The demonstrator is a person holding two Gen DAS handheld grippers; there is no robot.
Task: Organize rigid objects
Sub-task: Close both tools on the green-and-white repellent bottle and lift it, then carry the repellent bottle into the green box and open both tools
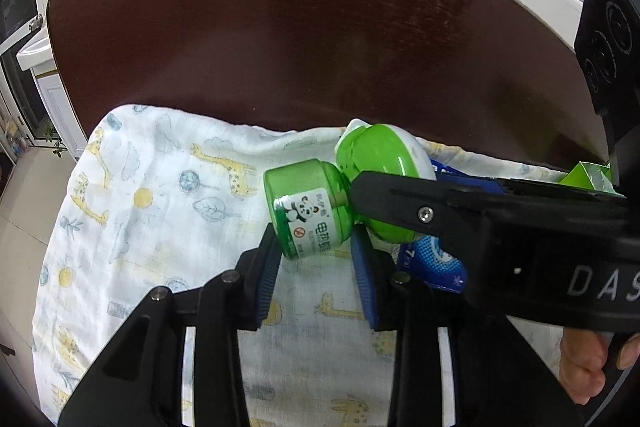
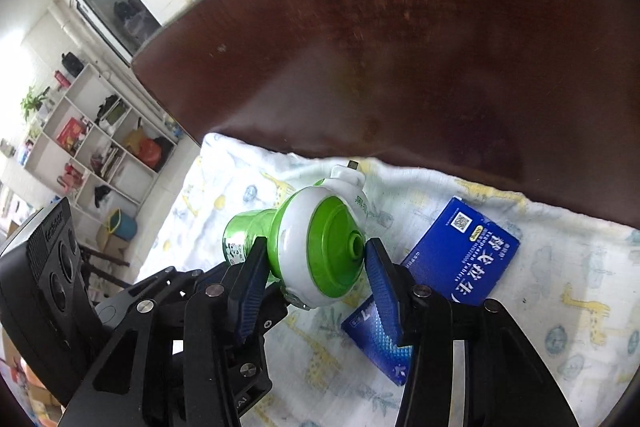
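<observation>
Both hand-held grippers share the green plastic mosquito-repellent bottle with its white-and-green heater head [image 1: 310, 213], lying along the patterned cloth's [image 1: 160, 195] far edge: left [image 1: 316, 265] pinching bottle, right [image 2: 310, 277] clamping head.

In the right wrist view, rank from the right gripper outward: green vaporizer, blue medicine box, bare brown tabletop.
1. Green vaporizer, between the right gripper fingers.
2. Blue medicine box, just right, on the cloth.
3. Bare brown tabletop, beyond, at top.
</observation>
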